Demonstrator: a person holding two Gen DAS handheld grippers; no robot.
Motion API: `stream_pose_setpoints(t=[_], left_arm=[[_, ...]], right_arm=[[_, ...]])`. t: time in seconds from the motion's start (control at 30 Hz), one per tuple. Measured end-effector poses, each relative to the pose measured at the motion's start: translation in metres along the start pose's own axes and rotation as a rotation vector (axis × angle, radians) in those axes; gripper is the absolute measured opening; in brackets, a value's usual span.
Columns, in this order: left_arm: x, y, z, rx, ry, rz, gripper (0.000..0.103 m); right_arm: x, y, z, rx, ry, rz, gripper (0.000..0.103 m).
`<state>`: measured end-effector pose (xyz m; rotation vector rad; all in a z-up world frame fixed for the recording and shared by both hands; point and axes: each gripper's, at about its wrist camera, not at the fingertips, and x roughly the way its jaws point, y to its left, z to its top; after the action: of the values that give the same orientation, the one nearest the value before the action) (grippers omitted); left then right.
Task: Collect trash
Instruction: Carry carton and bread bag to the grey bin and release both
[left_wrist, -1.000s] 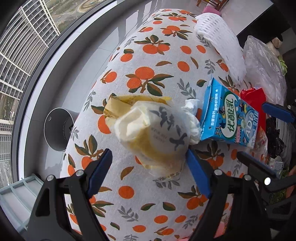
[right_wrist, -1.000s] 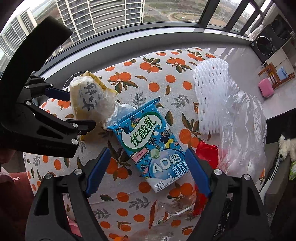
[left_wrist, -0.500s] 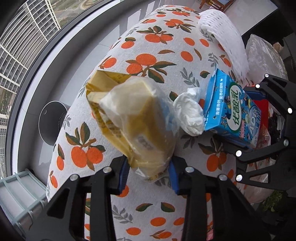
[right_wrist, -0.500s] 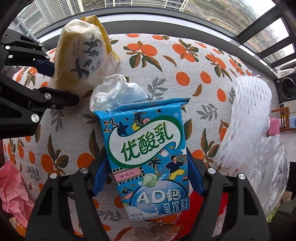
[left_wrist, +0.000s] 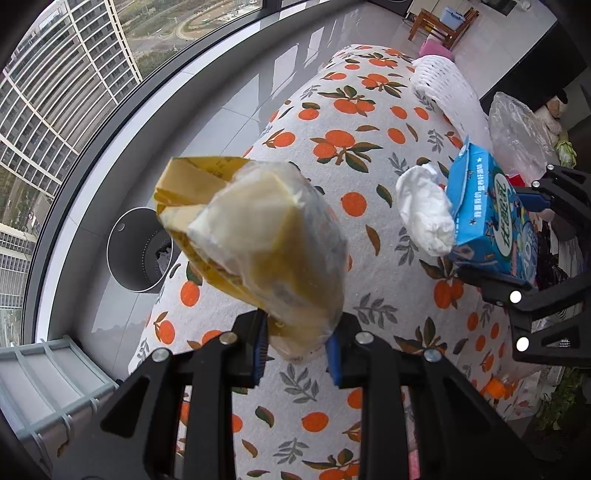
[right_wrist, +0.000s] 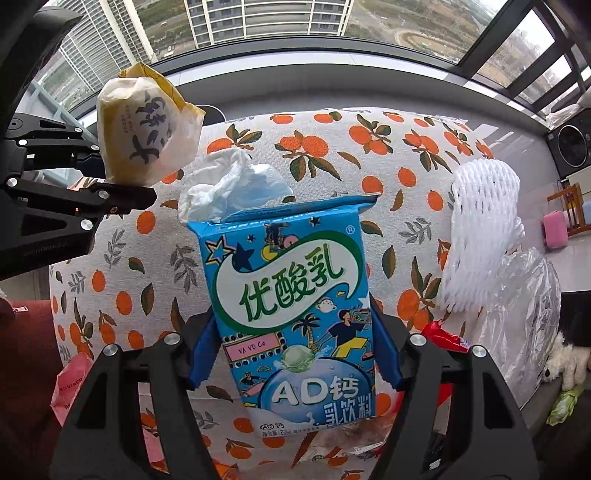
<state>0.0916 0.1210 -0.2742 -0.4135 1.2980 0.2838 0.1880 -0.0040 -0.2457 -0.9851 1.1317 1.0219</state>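
Note:
My left gripper (left_wrist: 295, 349) is shut on a yellow-and-white paper food bag (left_wrist: 258, 236) and holds it above the orange-print tablecloth (left_wrist: 354, 110); the bag also shows in the right wrist view (right_wrist: 144, 125). My right gripper (right_wrist: 293, 350) is shut on a blue drink carton (right_wrist: 295, 306), lifted off the table; the carton also shows at the right of the left wrist view (left_wrist: 491, 210). A crumpled white tissue (right_wrist: 229, 188) lies on the cloth just behind the carton.
A round grey bin (left_wrist: 138, 251) stands on the floor left of the table, by the window. White foam netting (right_wrist: 480, 229), a clear plastic bag (right_wrist: 524, 306), a red wrapper (right_wrist: 443, 334) and a pink bag (right_wrist: 68, 384) lie around the table. A grey crate (left_wrist: 44, 384) sits at lower left.
Both grippers closed on their items and lifted them: the left took the paper bag, the right took the carton. Both now hang above the cloth; the tissue stayed.

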Motion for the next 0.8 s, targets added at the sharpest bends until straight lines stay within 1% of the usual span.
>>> stream_pose_setpoints(t=[0.13, 0.27, 0.43, 0.5, 0.6, 0.7, 0.8], left_arm=[[-0.03, 0.021, -0.025, -0.042, -0.046, 0.026, 0.026], [-0.06, 0.043, -0.057, -0.105, -0.087, 0.062, 0.026], [-0.086, 0.094, -0.104, -0.218, -0.094, 0.113, 0.026], [-0.093, 0.12, -0.119, -0.258, -0.095, 0.135, 0.026], [-0.097, 0.163, -0.13, -0.298, -0.095, 0.161, 0.026], [-0.089, 0.21, -0.13, -0.307, -0.077, 0.184, 0.026], [-0.07, 0.257, -0.116, -0.289, -0.052, 0.184, 0.026]], right_arm=[[-0.028, 0.024, 0.003, 0.0, -0.037, -0.002, 0.067], [-0.053, 0.057, 0.01, -0.018, -0.076, -0.001, 0.067], [-0.067, 0.109, 0.033, -0.027, -0.12, 0.047, 0.067], [-0.066, 0.13, 0.047, -0.026, -0.129, 0.077, 0.067], [-0.055, 0.161, 0.077, -0.019, -0.137, 0.116, 0.067], [-0.038, 0.19, 0.117, 0.008, -0.14, 0.147, 0.067], [-0.011, 0.21, 0.169, 0.068, -0.145, 0.157, 0.068]])
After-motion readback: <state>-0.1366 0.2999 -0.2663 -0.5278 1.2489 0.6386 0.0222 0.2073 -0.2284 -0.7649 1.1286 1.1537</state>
